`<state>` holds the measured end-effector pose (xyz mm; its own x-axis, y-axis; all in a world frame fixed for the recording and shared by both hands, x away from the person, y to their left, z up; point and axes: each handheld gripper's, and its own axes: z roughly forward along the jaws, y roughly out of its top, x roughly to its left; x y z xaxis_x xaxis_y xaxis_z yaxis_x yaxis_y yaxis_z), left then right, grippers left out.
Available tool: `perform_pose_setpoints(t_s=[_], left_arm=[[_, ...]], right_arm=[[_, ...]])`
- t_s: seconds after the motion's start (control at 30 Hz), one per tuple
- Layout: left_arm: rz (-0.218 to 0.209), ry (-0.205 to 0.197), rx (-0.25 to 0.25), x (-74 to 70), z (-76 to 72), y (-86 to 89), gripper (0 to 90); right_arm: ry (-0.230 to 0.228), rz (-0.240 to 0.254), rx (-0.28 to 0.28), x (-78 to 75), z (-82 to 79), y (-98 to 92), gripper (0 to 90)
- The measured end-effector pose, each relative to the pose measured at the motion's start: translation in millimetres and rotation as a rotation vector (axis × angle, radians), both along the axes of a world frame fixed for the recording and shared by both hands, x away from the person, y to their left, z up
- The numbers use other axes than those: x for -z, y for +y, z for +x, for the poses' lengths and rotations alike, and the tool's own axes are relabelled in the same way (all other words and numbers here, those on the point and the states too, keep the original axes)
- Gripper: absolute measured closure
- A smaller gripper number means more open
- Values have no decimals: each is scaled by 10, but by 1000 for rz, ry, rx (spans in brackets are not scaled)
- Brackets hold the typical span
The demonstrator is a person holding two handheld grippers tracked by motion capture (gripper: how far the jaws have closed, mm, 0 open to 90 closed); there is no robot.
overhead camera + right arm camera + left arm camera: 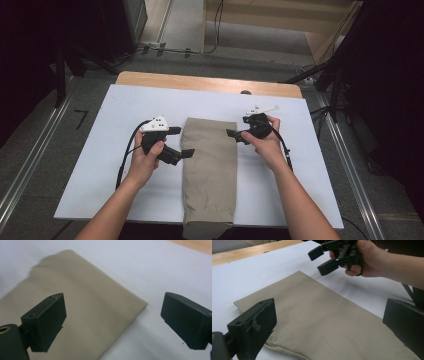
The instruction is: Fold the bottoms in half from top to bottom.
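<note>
two pairs of tongs flank a folded khaki cloth [210,170] that lies lengthwise down the middle of the white worktop [100,165], its near end hanging just over the worktop's near edge. the cloth looks already folded into a long narrow strip, so the step in hand seems to be the approach for another fold: each hand is bringing its tongs to a long edge of the cloth.

the left tongs [185,154] sit at the cloth's left edge, about halfway along it, jaws standing apart with nothing between them; in the left gripper view they frame the cloth's surface from just above. the right tongs [232,134] are at the cloth's right edge near its far corner, jaws likewise apart and empty; the right gripper view shows that corner lying between and beneath them, slightly blurred.

next, i judge, each pair must drop low enough to pinch one edge, catching all the layers, before lifting.

both forearms reach in from the near side, wrists turned inward so the tongs point toward the cloth.
</note>
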<state>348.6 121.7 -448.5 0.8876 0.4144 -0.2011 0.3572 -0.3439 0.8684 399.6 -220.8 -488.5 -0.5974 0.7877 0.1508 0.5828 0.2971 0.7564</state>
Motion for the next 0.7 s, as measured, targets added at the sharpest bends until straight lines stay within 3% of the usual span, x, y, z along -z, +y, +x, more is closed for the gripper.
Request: perform_pose_setpoints(t_s=[0.1, 0.2, 0.43, 0.5, 0.53, 0.6, 0.7], left_arm=[[-3, 9, -8, 8, 76, -4, 0], [1, 19, -16, 22, 188, -14, 0], [42, 44, -52, 111, 563, -92, 15], [37, 66, -60, 150, 686, -98, 32], [41, 70, -71, 172, 741, -97, 47], [66, 71, -95, 222, 838, -109, 81], [107, 98, -162, 319, 983, -108, 210]], right_arm=[[36, -15, 55, 107, 150, -36, 175], [63, -30, 59, 200, 248, -40, 232], [65, -70, 64, 284, 348, 47, 332], [68, -59, 78, 283, 356, 62, 378], [68, -50, 79, 287, 351, 70, 401], [47, -79, 81, 298, 328, 99, 432], [45, -90, 74, 290, 316, 108, 515]])
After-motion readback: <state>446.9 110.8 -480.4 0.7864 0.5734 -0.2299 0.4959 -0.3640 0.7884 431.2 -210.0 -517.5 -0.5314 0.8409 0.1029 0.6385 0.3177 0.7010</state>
